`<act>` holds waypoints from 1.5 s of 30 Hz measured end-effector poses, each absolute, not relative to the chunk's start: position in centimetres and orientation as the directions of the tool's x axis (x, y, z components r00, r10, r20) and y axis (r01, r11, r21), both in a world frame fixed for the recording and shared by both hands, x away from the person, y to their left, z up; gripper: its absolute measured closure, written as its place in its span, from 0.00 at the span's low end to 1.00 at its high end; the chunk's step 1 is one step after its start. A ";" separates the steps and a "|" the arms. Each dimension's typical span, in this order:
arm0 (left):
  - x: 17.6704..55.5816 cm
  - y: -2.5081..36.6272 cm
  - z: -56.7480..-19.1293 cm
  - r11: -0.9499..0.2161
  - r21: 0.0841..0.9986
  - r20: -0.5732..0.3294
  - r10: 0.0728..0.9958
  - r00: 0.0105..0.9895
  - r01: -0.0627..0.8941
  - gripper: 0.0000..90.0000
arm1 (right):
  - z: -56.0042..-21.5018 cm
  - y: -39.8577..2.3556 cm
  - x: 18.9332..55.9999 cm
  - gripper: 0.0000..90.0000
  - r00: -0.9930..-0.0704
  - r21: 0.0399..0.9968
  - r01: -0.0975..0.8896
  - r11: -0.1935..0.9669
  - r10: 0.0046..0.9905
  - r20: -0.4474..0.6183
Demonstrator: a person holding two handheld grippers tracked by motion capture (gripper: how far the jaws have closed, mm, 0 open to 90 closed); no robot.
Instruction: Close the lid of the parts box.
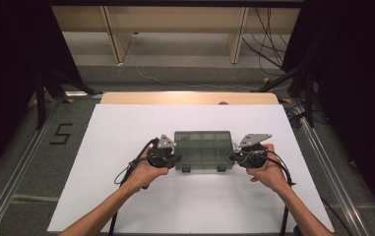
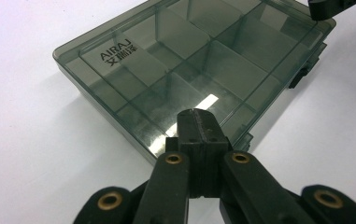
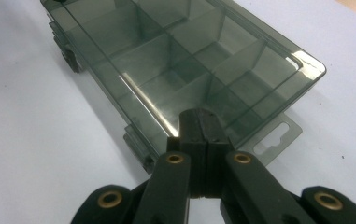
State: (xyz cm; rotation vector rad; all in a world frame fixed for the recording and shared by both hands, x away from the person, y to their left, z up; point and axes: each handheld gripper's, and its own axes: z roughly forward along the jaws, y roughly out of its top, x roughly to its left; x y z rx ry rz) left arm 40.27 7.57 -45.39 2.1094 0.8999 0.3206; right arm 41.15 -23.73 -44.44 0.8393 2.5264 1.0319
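Observation:
A smoky, see-through compartment box point(image 1: 203, 149) lies with its lid closed on the white sheet point(image 1: 126, 128); two latches point(image 1: 186, 168) sit on its near edge. My left gripper point(image 1: 173, 160) is shut, its tips at the box's left end. In the left gripper view the closed jaws point(image 2: 198, 115) rest at the edge of the lid of the box point(image 2: 199, 60), which is marked "AIRAJ". My right gripper point(image 1: 234, 157) is shut at the right end. Its joined tips point(image 3: 199, 115) sit over the box point(image 3: 180, 56) next to a clear hang tab point(image 3: 278, 137). Nothing is held between either pair of jaws.
The white sheet covers a wooden table whose far edge point(image 1: 190, 97) shows. A black "5" point(image 1: 61, 133) marks the floor at the left. Metal rails point(image 1: 323, 162) run along both sides, with tripod legs point(image 1: 52, 88) and cables beyond.

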 end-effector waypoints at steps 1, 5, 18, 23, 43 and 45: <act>40.3 7.6 -45.4 -0.426 0.761 -0.072 0.695 0.716 0.490 0.99 | -44.5 -23.6 41.1 1.00 -0.783 0.715 0.405 0.570 0.620 -0.050; 40.3 7.6 -45.3 -0.422 0.766 -0.083 0.683 0.726 0.485 0.98 | -44.5 -23.5 41.1 0.98 -0.768 0.719 0.420 0.553 0.639 -0.042; 40.3 7.8 -45.0 -0.389 0.781 -0.159 0.633 0.758 0.488 0.63 | -43.6 -24.7 41.3 0.64 -0.696 0.775 0.444 0.449 0.718 -0.017; 40.1 8.1 -44.5 -0.322 0.806 -0.196 0.646 0.738 0.496 0.42 | -43.2 -24.7 41.2 0.48 -0.686 0.808 0.433 0.399 0.727 0.009; 38.7 11.4 -42.8 -0.199 0.862 -0.201 0.711 0.674 0.467 0.21 | -41.2 -23.2 39.5 0.29 -0.684 0.897 0.354 0.265 0.727 0.055; 38.5 11.7 -42.6 -0.207 0.866 -0.182 0.718 0.672 0.456 0.21 | -41.1 -23.0 39.4 0.28 -0.688 0.899 0.351 0.263 0.724 0.057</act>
